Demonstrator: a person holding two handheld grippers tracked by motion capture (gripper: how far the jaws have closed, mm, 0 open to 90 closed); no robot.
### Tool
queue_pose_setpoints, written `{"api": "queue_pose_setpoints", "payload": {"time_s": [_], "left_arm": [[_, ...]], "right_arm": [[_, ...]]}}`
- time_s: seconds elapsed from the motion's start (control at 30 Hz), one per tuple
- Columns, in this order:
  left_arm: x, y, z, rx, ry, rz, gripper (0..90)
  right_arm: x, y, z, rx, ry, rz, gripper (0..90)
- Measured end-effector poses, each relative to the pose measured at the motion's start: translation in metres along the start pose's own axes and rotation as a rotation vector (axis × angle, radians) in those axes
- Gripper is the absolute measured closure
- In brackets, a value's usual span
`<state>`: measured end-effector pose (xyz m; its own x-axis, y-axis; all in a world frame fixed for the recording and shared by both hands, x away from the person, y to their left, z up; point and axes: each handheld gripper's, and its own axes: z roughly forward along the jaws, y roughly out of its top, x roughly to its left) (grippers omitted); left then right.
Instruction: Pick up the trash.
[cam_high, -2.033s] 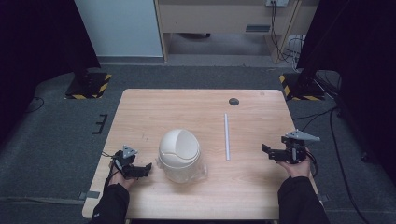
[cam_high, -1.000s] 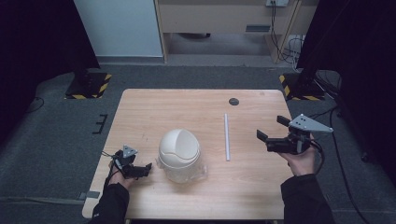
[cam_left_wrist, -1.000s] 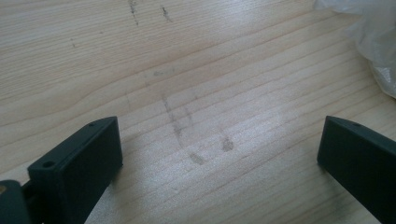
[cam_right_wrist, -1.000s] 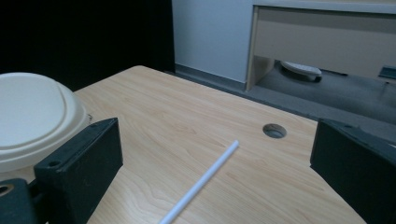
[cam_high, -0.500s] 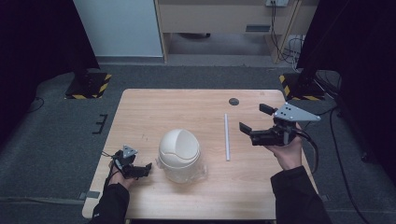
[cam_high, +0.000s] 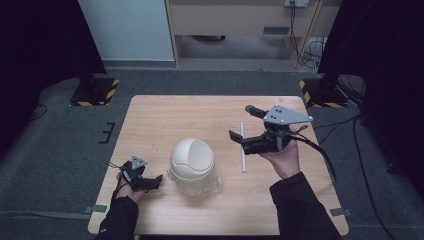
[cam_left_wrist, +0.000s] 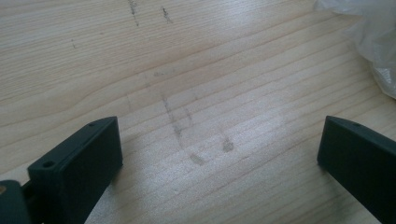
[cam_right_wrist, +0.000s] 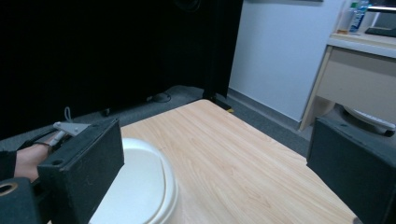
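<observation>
Two grippers are at work over one wooden table (cam_high: 165, 115). The right gripper (cam_high: 239, 140) is held up above the table surface, its jaws spread wide and holding nothing, pointing toward the one white domed bin (cam_high: 191, 157) that stands ahead of it and a little lower. Just under the right gripper's tips lies one thin white rod (cam_high: 243, 150), running lengthwise away from the person; the gripper is above it, not touching. In the right gripper view the bin's white lid (cam_right_wrist: 140, 186) shows low between the spread jaws, nearer the left one.

The left gripper (cam_high: 156, 181) rests low on the table, just beside the bin, on the side opposite the right gripper. Its jaws are also spread, with bare wood between them and one crinkled clear plastic bag (cam_left_wrist: 373, 42) off past the right jaw. One small dark disc (cam_high: 249, 108) lies beyond the right gripper, near the far edge.
</observation>
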<state>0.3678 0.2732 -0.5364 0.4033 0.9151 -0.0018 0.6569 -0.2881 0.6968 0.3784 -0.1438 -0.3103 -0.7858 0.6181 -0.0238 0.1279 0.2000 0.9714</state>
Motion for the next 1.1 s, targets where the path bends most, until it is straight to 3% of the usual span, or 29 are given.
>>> {"api": "queue_pose_setpoints", "payload": {"time_s": [0.33, 0.53, 1.1], "left_arm": [[0.0, 0.0, 0.0, 0.0, 0.0, 0.0, 0.0], [0.0, 0.0, 0.0, 0.0, 0.001, 0.0, 0.0], [0.0, 0.0, 0.0, -0.002, 0.001, -0.002, 0.0]], "right_arm": [[0.022, -0.015, 0.031, 0.06, 0.065, -0.005, 5.2], [0.04, -0.032, 0.048, 0.115, 0.13, -0.007, 5.2], [0.072, -0.072, 0.082, 0.263, 0.216, -0.004, 6.4]]}}
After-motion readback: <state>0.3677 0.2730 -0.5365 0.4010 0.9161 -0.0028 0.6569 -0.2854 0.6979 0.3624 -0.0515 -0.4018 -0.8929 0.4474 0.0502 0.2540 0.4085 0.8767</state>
